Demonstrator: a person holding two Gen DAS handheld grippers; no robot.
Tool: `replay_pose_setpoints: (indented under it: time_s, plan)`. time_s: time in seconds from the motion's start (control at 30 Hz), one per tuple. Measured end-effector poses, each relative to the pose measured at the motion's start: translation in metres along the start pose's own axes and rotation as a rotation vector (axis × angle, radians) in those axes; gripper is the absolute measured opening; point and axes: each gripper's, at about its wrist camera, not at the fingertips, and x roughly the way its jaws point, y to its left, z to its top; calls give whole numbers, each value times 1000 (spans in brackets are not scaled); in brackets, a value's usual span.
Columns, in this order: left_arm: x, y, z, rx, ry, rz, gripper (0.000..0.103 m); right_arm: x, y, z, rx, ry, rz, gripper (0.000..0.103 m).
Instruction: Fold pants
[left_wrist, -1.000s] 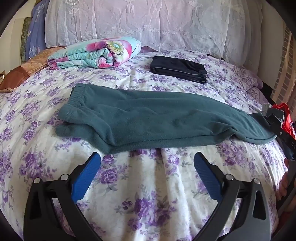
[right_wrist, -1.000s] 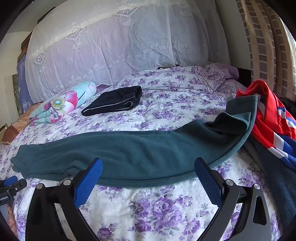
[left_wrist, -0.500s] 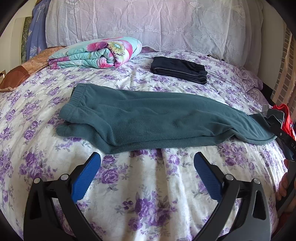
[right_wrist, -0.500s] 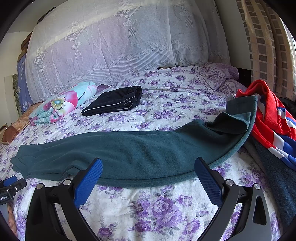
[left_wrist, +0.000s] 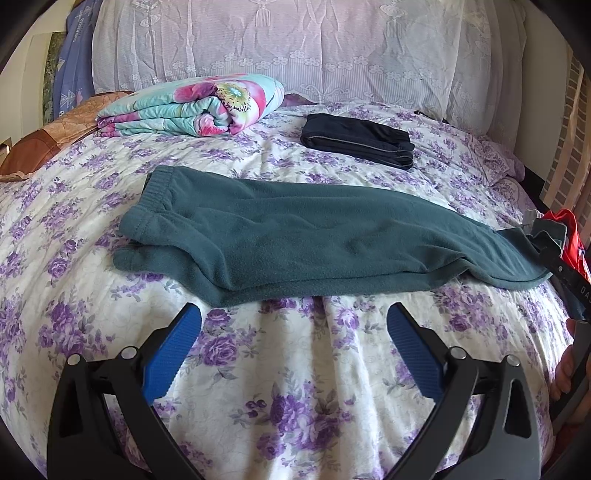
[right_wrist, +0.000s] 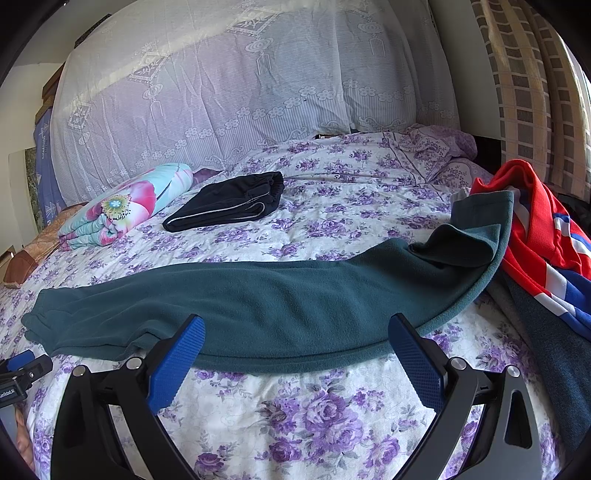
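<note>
Dark green fleece pants lie lengthwise across the floral bed, folded leg on leg, waistband at the left and cuffs at the right. They also show in the right wrist view, where the cuff end rests up against a red garment. My left gripper is open and empty, just in front of the pants' near edge toward the waist end. My right gripper is open and empty, its fingertips at the near edge of the legs.
Folded black pants lie farther back on the bed. A rolled floral quilt sits at the back left. A red, white and blue garment is piled at the right edge. A lace-covered headboard stands behind.
The left gripper has drawn slightly closer to the pants. The right view is nearly unchanged. The pants have not moved.
</note>
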Motion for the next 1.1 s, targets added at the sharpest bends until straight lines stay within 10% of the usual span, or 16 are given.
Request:
replay_pose_setpoints:
  time_s: [1.1]
  plan:
    - [0, 2, -2, -7, 1, -6, 98, 0, 0, 1, -1, 2, -1, 100]
